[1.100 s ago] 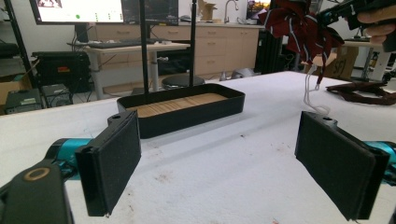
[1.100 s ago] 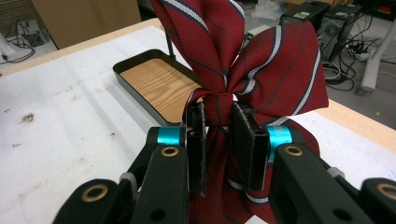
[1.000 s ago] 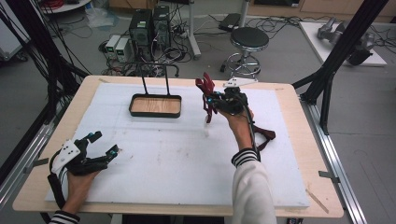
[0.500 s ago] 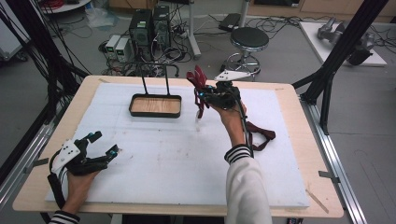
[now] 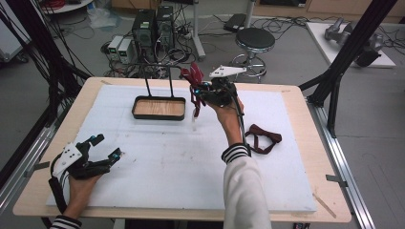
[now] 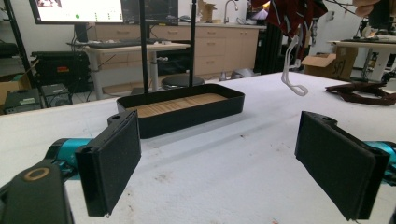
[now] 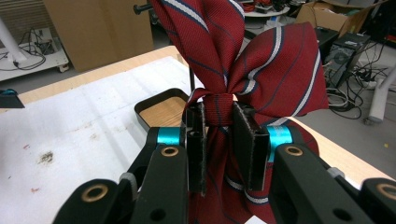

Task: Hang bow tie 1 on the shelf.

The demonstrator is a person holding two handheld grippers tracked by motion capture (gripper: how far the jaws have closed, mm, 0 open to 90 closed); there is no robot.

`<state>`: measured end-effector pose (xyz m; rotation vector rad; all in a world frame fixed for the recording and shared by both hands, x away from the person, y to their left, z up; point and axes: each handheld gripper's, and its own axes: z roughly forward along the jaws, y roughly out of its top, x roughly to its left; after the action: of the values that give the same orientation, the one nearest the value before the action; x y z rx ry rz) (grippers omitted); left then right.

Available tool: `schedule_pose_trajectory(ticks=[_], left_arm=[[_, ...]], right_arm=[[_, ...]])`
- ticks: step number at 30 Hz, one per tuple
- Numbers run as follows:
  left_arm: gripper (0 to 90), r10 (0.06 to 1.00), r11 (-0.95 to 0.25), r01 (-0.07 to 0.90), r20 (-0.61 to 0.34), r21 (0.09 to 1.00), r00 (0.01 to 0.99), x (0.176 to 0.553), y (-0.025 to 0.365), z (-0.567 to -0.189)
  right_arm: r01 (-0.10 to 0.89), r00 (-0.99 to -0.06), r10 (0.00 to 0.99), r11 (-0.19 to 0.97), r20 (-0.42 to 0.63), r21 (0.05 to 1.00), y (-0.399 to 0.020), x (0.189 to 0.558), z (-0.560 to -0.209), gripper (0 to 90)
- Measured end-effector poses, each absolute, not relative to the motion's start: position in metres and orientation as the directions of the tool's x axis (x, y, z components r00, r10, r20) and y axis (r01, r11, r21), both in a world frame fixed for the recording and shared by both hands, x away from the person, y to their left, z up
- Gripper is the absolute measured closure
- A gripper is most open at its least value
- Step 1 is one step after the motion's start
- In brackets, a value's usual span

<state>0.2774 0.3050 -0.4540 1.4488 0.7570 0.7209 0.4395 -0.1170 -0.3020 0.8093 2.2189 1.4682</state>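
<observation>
Red-striped bow tie (image 7: pixel 243 60): we find it clamped at its knot between the jaws of the right tool (image 7: pixel 223 140); the two wings fan out above the pads, more fabric hangs below.
Right tool, state: jaws closed tight on the knot, pads pressing from both sides. In the high view the right tool (image 5: pixel 199 93) is held up off the table (image 5: pixel 305 181), just right of the tray.
Strap: a white loop (image 6: pixel 292 70) dangles under the tie, clear of the table.
Target, our reading: a black tray with a wooden floor (image 5: pixel 159 108), two upright rods and a crossbar (image 5: pixel 157 65) rising from its far edge; we take it for a hanging stand.
Tie vs. stand: the tie is near the right end of the crossbar, about level with it, not yet on it. We cannot tell whether it touches the bar.
Left tool (image 5: pixel 106 149): jaws wide apart, nothing between them, resting at the near left of the table, well apart from the tray.
Second bow tie (image 5: pixel 262 138): darker, lying flat on the table right of the forearm, untouched.
Progress, our judgement: pickup and lift done; hanging or placing the first tie is left, then the second tie.
</observation>
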Motion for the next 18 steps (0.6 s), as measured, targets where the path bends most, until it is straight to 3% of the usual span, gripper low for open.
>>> schedule_pose_trajectory(ticks=[18], left_arm=[[14.8, 0.811, 0.0, 0.024, -0.014, 1.0, 0.586, 0.278, 0.305, -0.454]], right_arm=[[0.259, -0.762, 0.648, 0.304, 0.0, 0.917, -0.099, 0.45, -0.295, 75.9]])
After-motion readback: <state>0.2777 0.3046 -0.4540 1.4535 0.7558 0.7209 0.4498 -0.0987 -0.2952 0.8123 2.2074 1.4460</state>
